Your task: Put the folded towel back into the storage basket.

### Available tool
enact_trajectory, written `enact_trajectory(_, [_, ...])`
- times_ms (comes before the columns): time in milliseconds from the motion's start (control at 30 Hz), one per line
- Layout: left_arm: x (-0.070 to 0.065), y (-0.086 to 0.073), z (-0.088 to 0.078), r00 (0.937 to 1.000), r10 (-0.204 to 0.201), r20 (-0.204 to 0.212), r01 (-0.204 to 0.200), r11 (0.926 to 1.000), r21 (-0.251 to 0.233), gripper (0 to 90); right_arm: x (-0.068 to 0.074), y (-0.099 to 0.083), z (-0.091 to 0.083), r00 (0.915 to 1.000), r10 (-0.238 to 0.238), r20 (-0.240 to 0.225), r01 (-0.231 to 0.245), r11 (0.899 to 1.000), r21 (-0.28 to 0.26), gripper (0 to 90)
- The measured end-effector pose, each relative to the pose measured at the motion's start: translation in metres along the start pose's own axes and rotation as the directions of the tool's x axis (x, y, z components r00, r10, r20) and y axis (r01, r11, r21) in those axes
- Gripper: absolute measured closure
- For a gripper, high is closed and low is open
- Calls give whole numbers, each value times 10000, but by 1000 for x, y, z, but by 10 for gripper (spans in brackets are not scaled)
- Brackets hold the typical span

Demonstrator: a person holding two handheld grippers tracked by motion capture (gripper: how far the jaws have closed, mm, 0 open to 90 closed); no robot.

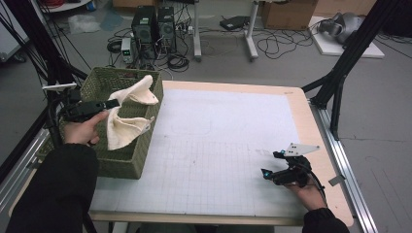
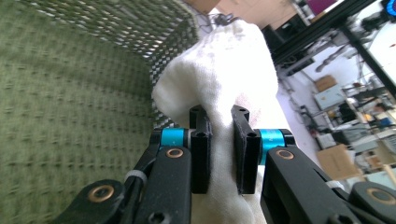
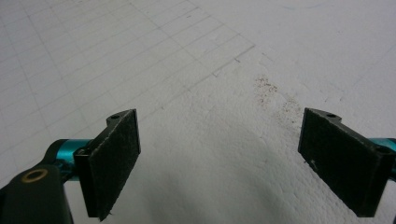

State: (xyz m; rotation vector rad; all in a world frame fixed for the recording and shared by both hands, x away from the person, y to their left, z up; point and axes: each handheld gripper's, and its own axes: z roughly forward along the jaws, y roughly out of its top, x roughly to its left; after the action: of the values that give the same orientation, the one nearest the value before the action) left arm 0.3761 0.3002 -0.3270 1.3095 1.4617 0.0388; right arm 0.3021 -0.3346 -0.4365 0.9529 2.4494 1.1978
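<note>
The table [image 1: 228, 145] carries a white gridded mat; at its left edge stands a green woven basket [image 1: 141, 155]. A cream cloth [image 1: 127, 116] hangs over the basket, part draped on the far right rim, part sagging down inside, held up at a bunched fold between those parts.

The left gripper [image 1: 112, 103], over the basket, has its jaws closed on that fold; in the left gripper view the cloth [image 2: 224, 84] fills the narrow gap between the pads and billows out beyond them. The right gripper [image 1: 272, 164] rests near the right edge of the table, well apart from the cloth, its jaws wide open with nothing between them but bare mat [image 3: 196, 56].

The cloth looks light, limp and soft. It will likely sag and swing from whatever point holds it, and a loose corner could snag on the woven rim. It is not fragile or slippery; the weave should give the pads good friction. A bunched fold, as held now, seems the surest purchase; a single thin edge could slide out. A second hold on a free corner would let it be spread.
</note>
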Motion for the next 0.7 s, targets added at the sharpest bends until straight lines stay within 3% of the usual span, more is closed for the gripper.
enact_trajectory(200, [5,1,-4,9994,69,-345,-59,9996,278,800,0,0,2,10000,-3,-2,3,10000,5,122])
enact_trajectory(467, [8,0,5,9957,327,-870,-258,9965,797,800,-2,-1,-1,10000,88,35,-87,9999,-145,122])
enact_trajectory(700, [15,0,2,9872,590,-1484,-409,9917,1223,799,-3,0,-2,9999,117,24,-116,9996,-253,122])
